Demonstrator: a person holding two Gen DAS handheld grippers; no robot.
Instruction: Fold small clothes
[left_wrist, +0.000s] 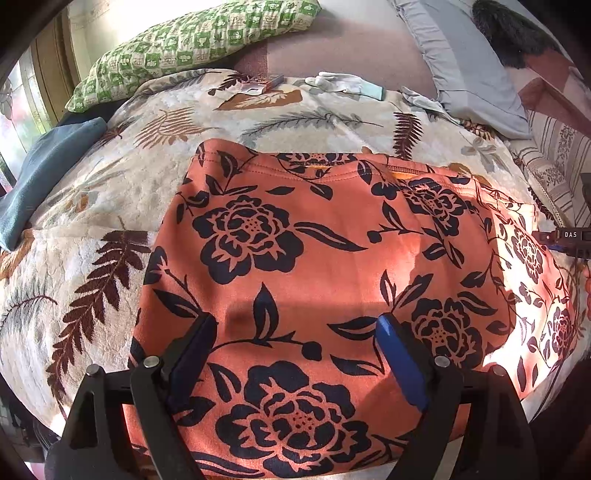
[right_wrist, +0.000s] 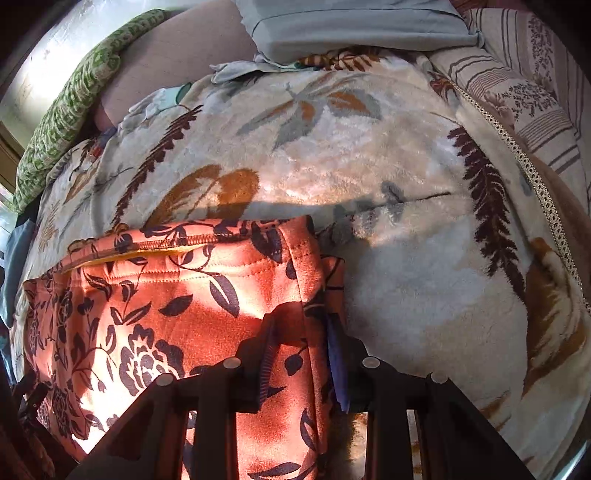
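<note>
A blue-grey folded cloth (left_wrist: 48, 177) lies at the far left of the bed, beside a green checked pillow (left_wrist: 192, 40) propped against the wall. A cream fleece blanket (left_wrist: 92, 206) printed with brown and grey fern leaves covers the bed. On it, spread flat, lies the orange garment (left_wrist: 332, 258) with a dark floral print, its stitched waistband toward the far side and its right part lit by a patch of sun. The left gripper (left_wrist: 295, 332) hangs over the near half of the garment with its two fingers spread wide apart and nothing between them but the cloth lying below. Farther back, a small box (left_wrist: 275, 79) and pale gloves (left_wrist: 340, 81) rest near the blanket's far edge, with a grey pillow (left_wrist: 476, 74) to their right and a striped bedcover (left_wrist: 557, 158) beyond it.

In the right wrist view, the same garment (right_wrist: 166, 295) fills the lower left, its right edge running down between the fingers. The right gripper (right_wrist: 301, 343) stands at that edge with its jaws drawn close, a strip of the orange cloth between the blue pads; whether the pads already press on it cannot be told. The blanket (right_wrist: 406, 277) stretches away to the right, crossed by a band of shadow.
</note>
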